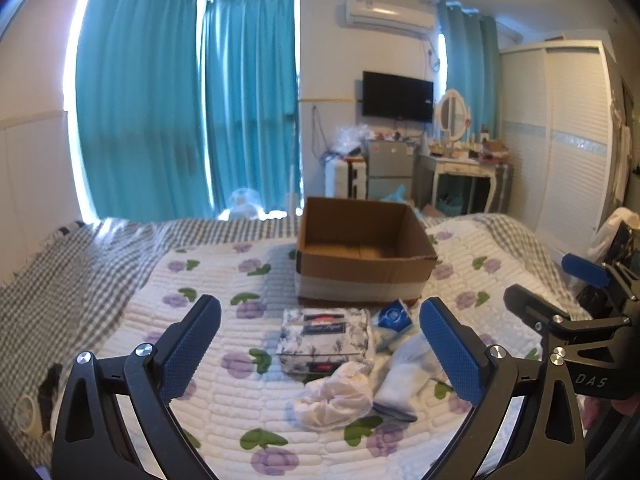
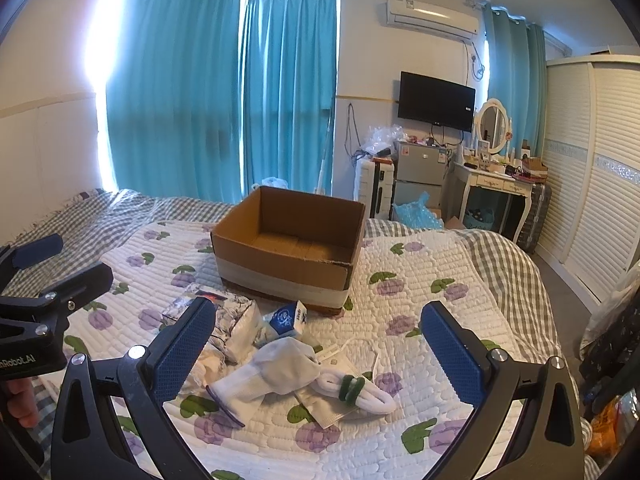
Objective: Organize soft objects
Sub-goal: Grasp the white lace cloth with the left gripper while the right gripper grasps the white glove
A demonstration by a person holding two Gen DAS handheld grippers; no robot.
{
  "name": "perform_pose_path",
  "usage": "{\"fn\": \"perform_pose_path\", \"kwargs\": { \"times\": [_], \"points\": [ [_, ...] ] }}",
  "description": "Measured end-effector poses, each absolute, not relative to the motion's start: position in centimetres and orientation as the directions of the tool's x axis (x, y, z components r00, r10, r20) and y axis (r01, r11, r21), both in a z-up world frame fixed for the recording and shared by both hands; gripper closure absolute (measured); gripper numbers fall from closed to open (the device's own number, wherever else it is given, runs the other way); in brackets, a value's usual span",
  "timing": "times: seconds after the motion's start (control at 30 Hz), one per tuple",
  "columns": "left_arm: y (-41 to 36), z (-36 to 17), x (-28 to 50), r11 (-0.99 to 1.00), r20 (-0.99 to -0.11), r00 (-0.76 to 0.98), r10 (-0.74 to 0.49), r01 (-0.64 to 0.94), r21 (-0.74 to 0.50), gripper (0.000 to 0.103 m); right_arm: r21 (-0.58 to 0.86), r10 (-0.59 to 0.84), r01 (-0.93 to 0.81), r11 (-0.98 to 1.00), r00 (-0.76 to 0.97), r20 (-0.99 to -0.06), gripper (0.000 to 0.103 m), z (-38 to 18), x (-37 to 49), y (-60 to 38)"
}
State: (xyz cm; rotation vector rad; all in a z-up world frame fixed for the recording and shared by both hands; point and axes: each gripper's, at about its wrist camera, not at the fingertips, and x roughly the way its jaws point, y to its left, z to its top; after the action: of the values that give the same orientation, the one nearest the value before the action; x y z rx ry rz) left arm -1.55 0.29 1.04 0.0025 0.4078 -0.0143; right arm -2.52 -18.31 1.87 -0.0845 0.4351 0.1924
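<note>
Both views look forward over a bed (image 1: 132, 320) covered by a white quilted spread with purple flowers and green leaves. Each hand-held gripper hangs above the spread with its blue, pebble-textured pads spread wide and nothing between them: the left hand-held gripper (image 1: 320, 354) and the right hand-held gripper (image 2: 318, 356) are both released.

The soft things lie in a loose cluster straight ahead of and below both grippers. Nearest the left one is a crumpled white cloth (image 1: 334, 394), thin and wrinkled, lying just inside the span of its pads. Touching it on the right is a white sock (image 1: 402, 376), knitted and limp, its long axis running away from the camera and slightly rightward.

In the right view the sock (image 2: 272, 376) lies nearly centred between the pads, long axis slanting from lower left to upper right. Beside it lie a white rolled bundle (image 2: 360, 390) held by a green loop, and a flat paper tag with a thin white cord. The right gripper seems nearer to the sock and bundle; the left to the cloth.

Just beyond sits a rectangular floral packet (image 1: 324, 338), glossy wrapped, blue-grey on white, with a small blue-and-white pouch (image 1: 394, 316) at its right.

Farther on stands an open cardboard box (image 1: 362, 254), brown, with a pale tape band low on its wall; nothing shows inside it. It is likely the place for the soft things, straight ahead past the cluster.

Beyond the bed hang teal curtains, and a television is on the far wall.
</note>
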Motion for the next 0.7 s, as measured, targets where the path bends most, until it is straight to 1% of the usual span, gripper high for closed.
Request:
{"fn": "perform_pose_path", "kwargs": {
  "times": [0.1, 0.2, 0.33, 0.37, 0.43, 0.5, 0.53, 0.57, 0.63, 0.7],
  "points": [
    [0.4, 1.2, -1.5, 1.000, -0.393, 0.919, -0.012, 0.013, 0.002, 0.001, -0.042, 0.168, -0.205, 0.978, 0.891, -0.421, 0.000, 2.2, -2.7, -18.2],
    [0.8, 0.2, -0.5, 1.000, -0.432, 0.902, -0.007, 0.011, 0.007, 0.001, -0.047, 0.162, -0.203, 0.978, 0.881, -0.446, 0.000, 2.0, -2.2, -18.1],
    [1.2, -3.6, 1.8, 1.000, -0.533, 0.846, -0.007, 0.010, 0.003, 0.003, -0.066, 0.183, -0.249, 0.966, 0.842, -0.508, 0.000, 0.0, -0.1, -17.3],
    [1.2, -5.1, 2.6, 1.000, -0.571, 0.821, -0.003, 0.009, 0.008, 0.003, -0.084, 0.177, -0.260, 0.962, 0.827, -0.533, 0.000, -1.0, 0.6, -17.0],
    [1.0, -7.2, 3.8, 1.000, -0.618, 0.786, -0.008, 0.017, 0.010, 0.004, -0.111, 0.173, -0.285, 0.952, 0.800, -0.574, 0.000, -2.6, 1.6, -16.6],
    [0.6, -8.9, 4.7, 1.000, -0.654, 0.757, -0.011, 0.026, 0.013, 0.004, -0.121, 0.177, -0.306, 0.944, 0.784, -0.595, 0.000, -3.6, 2.1, -16.4],
    [0.3, -10.0, 5.4, 0.999, -0.674, 0.738, 0.014, 0.012, 0.034, 0.010, -0.122, 0.175, -0.307, 0.944, 0.777, -0.605, 0.000, -4.2, 2.5, -16.5],
    [0.2, -10.6, 5.7, 0.999, -0.687, 0.726, 0.021, 0.009, 0.040, 0.024, -0.113, 0.177, -0.308, 0.945, 0.769, -0.614, 0.000, -4.5, 3.0, -16.6],
    [0.1, -12.1, 6.9, 1.000, -0.736, 0.677, -0.007, 0.017, 0.005, 0.038, -0.087, 0.195, -0.316, 0.945, 0.755, -0.627, 0.000, -5.1, 3.7, -16.8],
    [0.3, -13.2, 7.7, 0.999, -0.766, 0.642, -0.033, 0.017, -0.029, 0.039, -0.082, 0.200, -0.324, 0.942, 0.743, -0.639, 0.002, -5.5, 4.4, -16.6]
  ]
}}
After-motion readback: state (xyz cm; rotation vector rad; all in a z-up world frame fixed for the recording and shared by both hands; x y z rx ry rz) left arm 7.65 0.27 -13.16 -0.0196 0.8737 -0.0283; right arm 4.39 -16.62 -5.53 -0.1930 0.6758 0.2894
